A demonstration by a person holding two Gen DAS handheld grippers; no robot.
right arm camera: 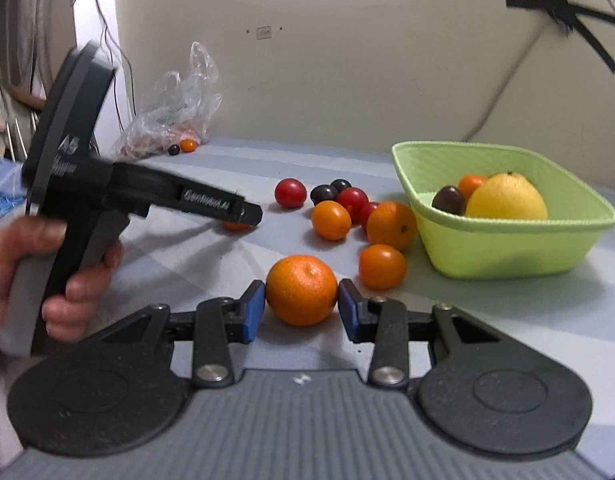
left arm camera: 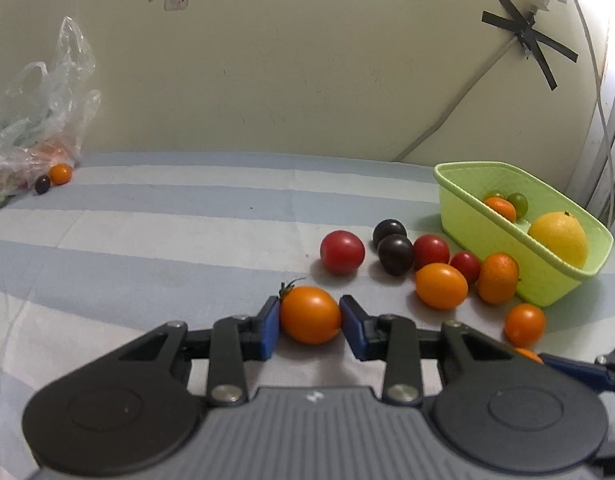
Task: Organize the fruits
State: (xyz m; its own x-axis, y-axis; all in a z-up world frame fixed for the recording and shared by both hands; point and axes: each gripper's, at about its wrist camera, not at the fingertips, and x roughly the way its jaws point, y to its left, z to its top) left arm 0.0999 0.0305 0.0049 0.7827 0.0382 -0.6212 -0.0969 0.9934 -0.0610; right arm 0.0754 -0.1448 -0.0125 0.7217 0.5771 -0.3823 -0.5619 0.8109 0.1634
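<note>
The blue-and-white striped cloth surface (left arm camera: pixel 147 240) carries a light green plastic basket (right arm camera: pixel 507 248) toward its right edge, holding a large yellow citrus fruit (right arm camera: pixel 505 198) with a few small fruits behind it, while a crumpled clear plastic bag (left arm camera: pixel 39 120) sits at the far left corner against the wall. A loose cluster of red, dark purple and orange cherry tomatoes (left arm camera: pixel 427 260) lies just beside the basket's near wall. The right gripper (right arm camera: pixel 301 310) straddles a small dimpled orange mandarin (right arm camera: pixel 301 290), its blue pads at or nearly at the skin on both sides; whether it truly pinches cannot be told. The left gripper (left arm camera: pixel 309 320) closes on an orange oval cherry tomato with a green stem (left arm camera: pixel 310 315), pads touching both flanks, low over the cloth and level. The person's left hand (right arm camera: pixel 67 280) wraps the handle, fingers curled. Squeezing too hard would likely burst the tomato; too loosely, and the round fruit could roll free toward the cluster
</note>
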